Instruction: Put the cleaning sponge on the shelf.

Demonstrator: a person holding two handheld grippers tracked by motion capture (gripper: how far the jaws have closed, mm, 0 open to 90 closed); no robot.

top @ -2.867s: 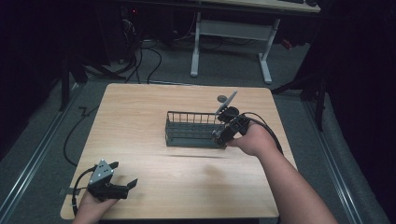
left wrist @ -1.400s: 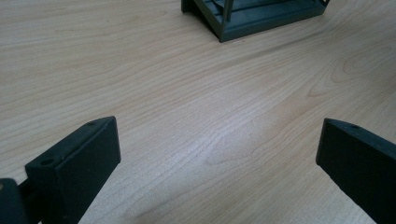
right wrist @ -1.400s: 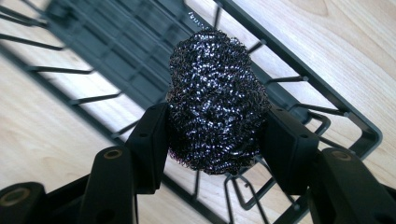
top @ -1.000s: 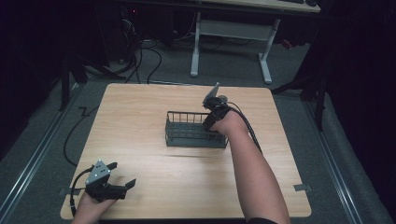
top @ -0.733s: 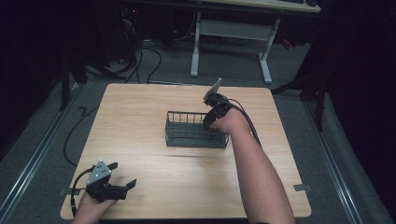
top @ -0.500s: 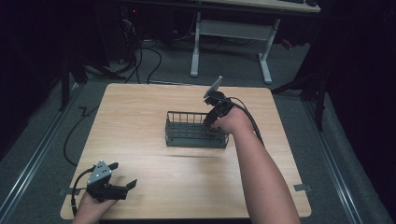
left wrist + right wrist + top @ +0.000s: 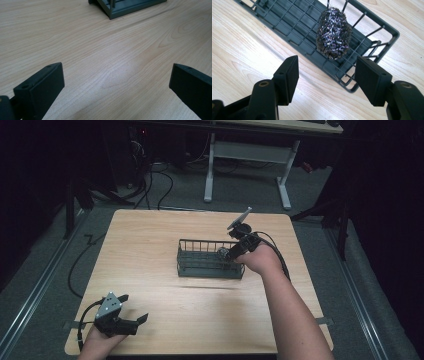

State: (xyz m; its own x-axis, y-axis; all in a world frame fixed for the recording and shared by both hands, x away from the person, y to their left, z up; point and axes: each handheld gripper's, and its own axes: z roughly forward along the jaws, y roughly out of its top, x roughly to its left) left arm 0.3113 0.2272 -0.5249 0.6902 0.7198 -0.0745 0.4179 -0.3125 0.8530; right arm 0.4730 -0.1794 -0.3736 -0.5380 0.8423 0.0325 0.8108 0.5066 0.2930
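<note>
The left gripper (image 7: 131,321) rests at the bench's (image 7: 150,250) seven o'clock corner, jaws spread wide on nothing, well apart from the work. Farther out, the right gripper (image 7: 327,72) hovers at the three o'clock end of the wire basket (image 7: 287,27), jaws parted and empty. The steel-wool scourer (image 7: 334,33) lies inside that end of the basket, straight ahead at twelve o'clock between the jaw lines, its long axis running along the gripper's reach. The right hand (image 7: 260,260) is plainly the nearer.
</note>
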